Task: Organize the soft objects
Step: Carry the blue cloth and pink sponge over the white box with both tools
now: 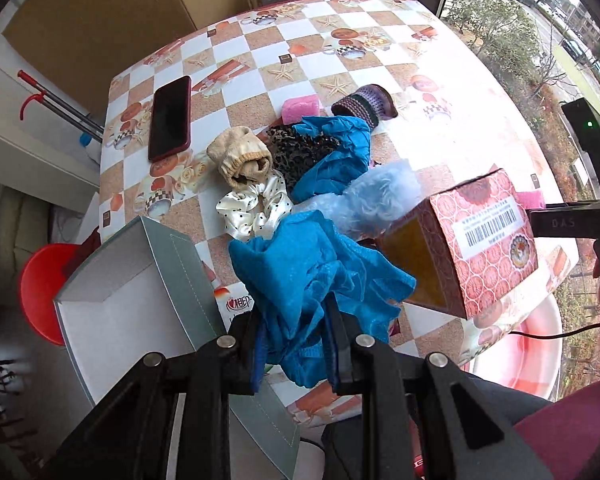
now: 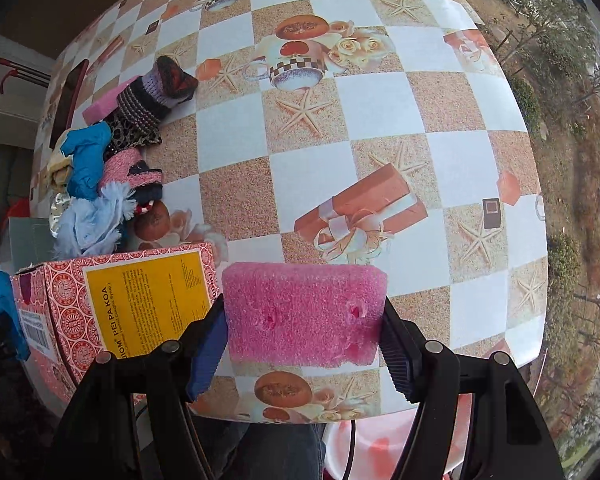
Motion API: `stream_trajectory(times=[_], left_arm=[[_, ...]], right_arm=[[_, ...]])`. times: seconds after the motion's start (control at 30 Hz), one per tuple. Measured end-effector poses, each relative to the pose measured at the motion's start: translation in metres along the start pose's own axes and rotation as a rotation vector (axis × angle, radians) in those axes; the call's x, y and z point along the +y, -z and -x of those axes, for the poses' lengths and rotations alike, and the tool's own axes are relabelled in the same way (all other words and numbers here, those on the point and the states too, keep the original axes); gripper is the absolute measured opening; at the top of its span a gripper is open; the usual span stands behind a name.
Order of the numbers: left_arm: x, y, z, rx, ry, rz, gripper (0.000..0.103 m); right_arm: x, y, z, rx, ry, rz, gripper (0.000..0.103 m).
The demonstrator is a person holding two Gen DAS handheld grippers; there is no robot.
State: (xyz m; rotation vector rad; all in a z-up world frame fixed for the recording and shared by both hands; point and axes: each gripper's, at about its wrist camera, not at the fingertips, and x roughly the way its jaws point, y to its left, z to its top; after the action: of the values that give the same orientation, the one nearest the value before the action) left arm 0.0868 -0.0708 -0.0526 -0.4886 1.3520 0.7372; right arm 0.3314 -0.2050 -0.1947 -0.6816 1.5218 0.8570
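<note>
We hold the left gripper point(image 1: 294, 344) low at the bottom centre of its frame, jaws pinched on a crumpled blue cloth point(image 1: 312, 272) that bunches up between the fingers and spills above them. Just left of it, at the lower left, sits an open grey box point(image 1: 188, 276) with a white inside. At the right of that frame stands a red patterned carton point(image 1: 484, 248) with a barcode label.

Our right gripper point(image 2: 302, 320) reaches forward at the bottom centre of its own frame, jaws closed on the two ends of a pink foam block point(image 2: 304, 312), near the front edge of the checked tablecloth point(image 2: 380, 104). The carton lies just left of the block there, its yellow label facing up.

The rest of the soft things lie heaped in the middle of the left view: a cream sock point(image 1: 240, 158), a white dotted scrunchie point(image 1: 256, 204), a leopard-print piece point(image 1: 296, 148), another blue cloth point(image 1: 336, 156), a pale blue fluffy item point(image 1: 376, 196), a striped knit sock point(image 1: 362, 106) and a second pink foam block point(image 1: 300, 106). A dark phone point(image 1: 170, 118) lies at the upper left of the table, apart from the heap.
</note>
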Motion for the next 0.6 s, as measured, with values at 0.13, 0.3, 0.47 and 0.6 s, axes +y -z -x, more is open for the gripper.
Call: stream_trajectory(times=[0.13,0.3,0.47,0.6], left_arm=[[0.001,0.021,0.015,-0.068,0.0,-0.045,0.026],[0.017,0.049,0.037,-0.128,0.016,-0.032,0.026],[0.042,0.072,0.052,-0.177,-0.006,0.005,0.026],[0.063,0.088,0.062,-0.208,-0.028,0.054,0.026]], right_arm=[[0.012,0.05,0.019,-0.004,0.009,-0.041,0.07],[0.024,0.133,0.031,-0.014,0.004,-0.038,0.07],[0.071,0.159,0.074,-0.039,-0.037,0.021,0.07],[0.131,0.132,0.13,-0.078,-0.058,0.103,0.07]])
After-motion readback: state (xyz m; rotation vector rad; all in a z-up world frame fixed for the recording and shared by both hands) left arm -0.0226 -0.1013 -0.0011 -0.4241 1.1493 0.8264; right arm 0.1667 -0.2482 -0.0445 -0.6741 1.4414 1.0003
